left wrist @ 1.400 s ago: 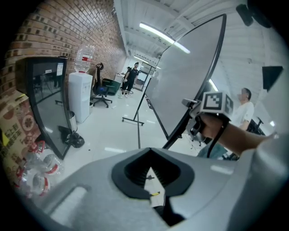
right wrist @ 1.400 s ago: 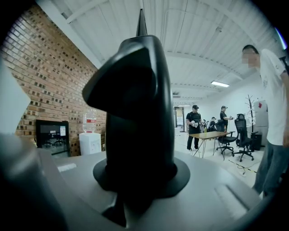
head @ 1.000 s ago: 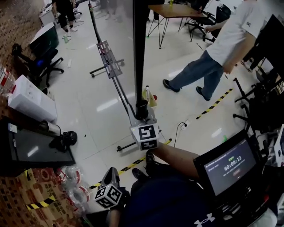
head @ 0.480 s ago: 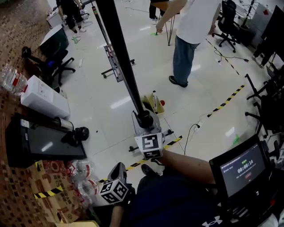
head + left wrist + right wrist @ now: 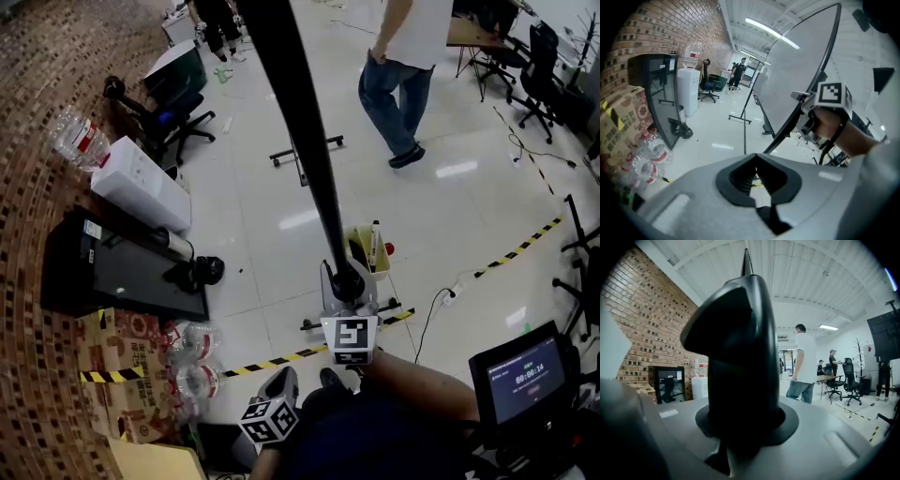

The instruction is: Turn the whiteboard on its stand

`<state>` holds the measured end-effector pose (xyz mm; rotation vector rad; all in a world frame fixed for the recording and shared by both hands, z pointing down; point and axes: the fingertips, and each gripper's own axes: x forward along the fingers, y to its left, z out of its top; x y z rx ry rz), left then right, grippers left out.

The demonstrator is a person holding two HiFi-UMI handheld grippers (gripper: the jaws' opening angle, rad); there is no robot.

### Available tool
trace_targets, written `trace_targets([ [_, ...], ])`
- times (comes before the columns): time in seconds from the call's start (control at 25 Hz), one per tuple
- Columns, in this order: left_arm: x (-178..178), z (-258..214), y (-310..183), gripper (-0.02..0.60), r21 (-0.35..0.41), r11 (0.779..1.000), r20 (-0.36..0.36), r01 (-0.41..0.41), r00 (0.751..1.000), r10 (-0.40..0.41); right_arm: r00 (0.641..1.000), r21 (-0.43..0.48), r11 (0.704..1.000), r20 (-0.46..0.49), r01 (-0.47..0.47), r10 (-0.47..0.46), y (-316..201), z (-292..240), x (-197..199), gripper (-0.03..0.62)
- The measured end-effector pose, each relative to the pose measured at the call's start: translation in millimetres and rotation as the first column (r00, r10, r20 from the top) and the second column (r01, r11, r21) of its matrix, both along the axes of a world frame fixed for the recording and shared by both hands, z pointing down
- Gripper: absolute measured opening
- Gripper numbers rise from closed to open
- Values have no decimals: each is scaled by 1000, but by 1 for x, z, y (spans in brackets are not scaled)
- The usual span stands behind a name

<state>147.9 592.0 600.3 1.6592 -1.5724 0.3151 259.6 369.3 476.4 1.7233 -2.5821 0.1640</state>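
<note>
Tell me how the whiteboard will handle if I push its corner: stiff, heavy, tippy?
The whiteboard looks like a big rigid framed panel, so it should swing as one piece, not flex. Its size suggests inertia: it may coast after a push. The stand's foot looks narrow on a glossy floor, so a hard shove might rock or slide it.

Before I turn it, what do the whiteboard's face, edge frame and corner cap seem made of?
The whiteboard face: pale, smooth, glossy sheet carrying a light streak; coated steel, melamine or glass, cannot tell. The edge frame: thin straight black strip with slight sheen, probably painted metal. The corner cap: rounded, moulded, matte black; looks plastic.
</note>
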Motion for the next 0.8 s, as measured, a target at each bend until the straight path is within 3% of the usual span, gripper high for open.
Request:
trace_targets([
  [0.28,-6,-4,-17,6,109,994,-69,0,998,8,999,-19,1000,-46,4,-5,6,20,25,133],
  [0.52,-9,20,-2,6,73,997,-158,-23,987,34,997,-23,1000,-78,-12,10,5,23,31,133],
  [0.68,-13,27,2,6,82,996,-154,-42,987,55,997,-30,1000,-83,-3,0,7,31,29,135],
  [0.8,-21,15,-10,6,113,993,-110,-31,993,43,994,-68,995,-74,77,-82,14,31,23,164],
])
